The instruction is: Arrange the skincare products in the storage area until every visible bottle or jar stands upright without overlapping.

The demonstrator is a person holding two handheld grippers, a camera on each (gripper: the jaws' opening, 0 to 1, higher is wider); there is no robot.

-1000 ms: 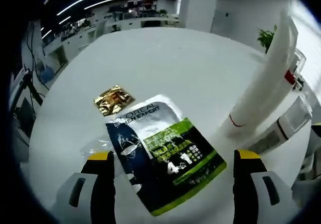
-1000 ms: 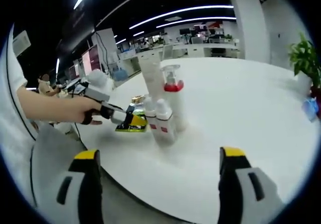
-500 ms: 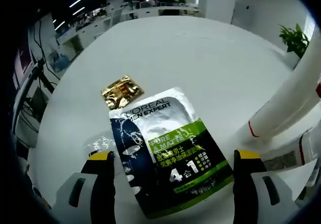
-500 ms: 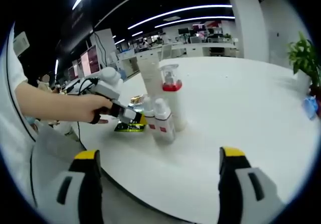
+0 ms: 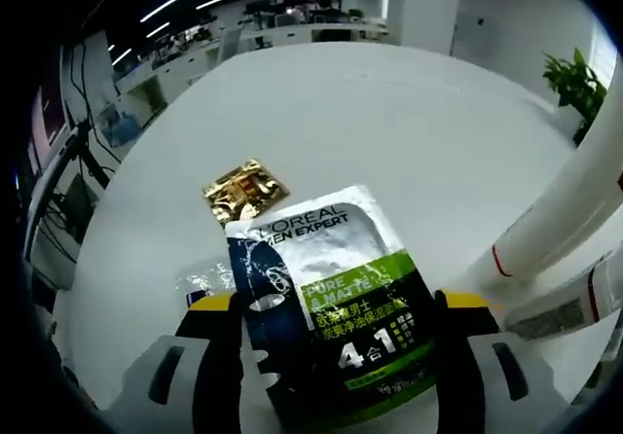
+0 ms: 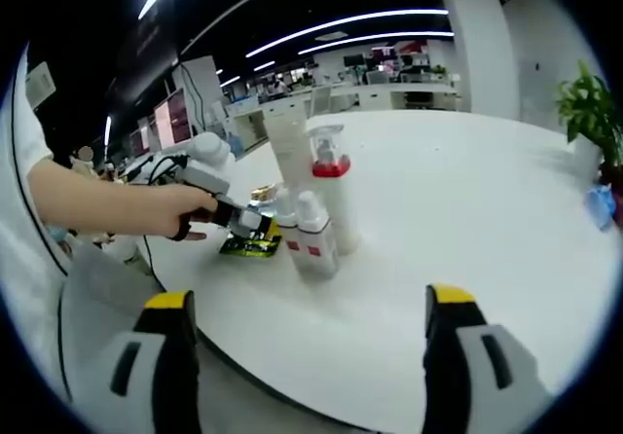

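The left hand-held gripper (image 5: 336,356) straddles the dark-and-green mask sachet (image 5: 326,303) lying flat on the white worktop (image 5: 389,113), jaws partly drawn in beside its edges, not clamped as far as I can see. Picking it up looks next. The right hand-held gripper (image 6: 302,342) waits wide open, empty, well back from the upright bottles (image 6: 316,205). A gold sachet (image 5: 243,191) lies just beyond; the tube (image 5: 560,215) is cut off.

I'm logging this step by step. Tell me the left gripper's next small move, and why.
Probably close the left gripper on the green and black sachet, then lift it. The sachet lies flat on the white table between the jaws, which stand apart along its two edges, beside a gold packet and the standing white tube. The right gripper hangs open, away from the bottles.
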